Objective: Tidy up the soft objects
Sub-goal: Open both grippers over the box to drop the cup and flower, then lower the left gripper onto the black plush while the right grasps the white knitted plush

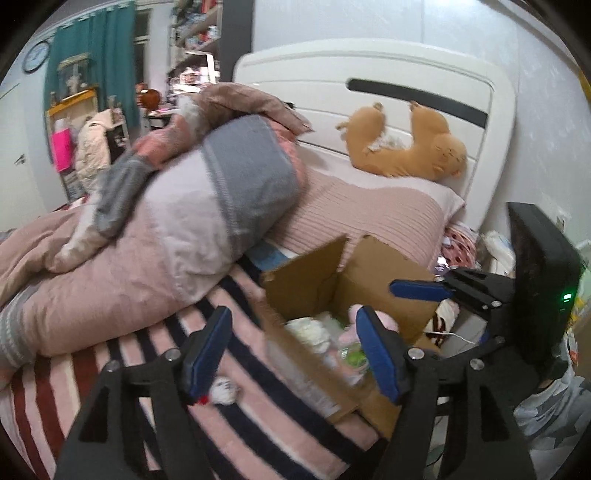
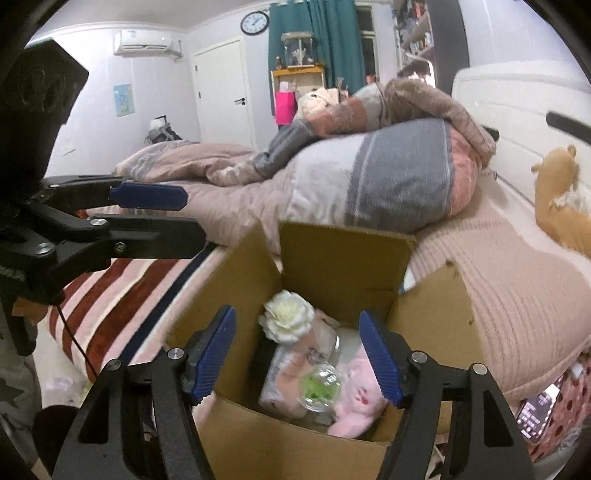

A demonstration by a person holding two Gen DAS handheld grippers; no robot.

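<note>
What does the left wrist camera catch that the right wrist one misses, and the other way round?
Only the left view shows the small white toy lying on the striped blanket. Only the right view shows the air conditioner, the door and the phone. Both show the cardboard box of soft toys, the orange plush and the wall clock.

The right gripper hangs over an open box on the bed, jaws spread, nothing between them. Inside lie a white flower, a pink plush and a clear lid. The left gripper is at left, over the striped blanket.
</note>
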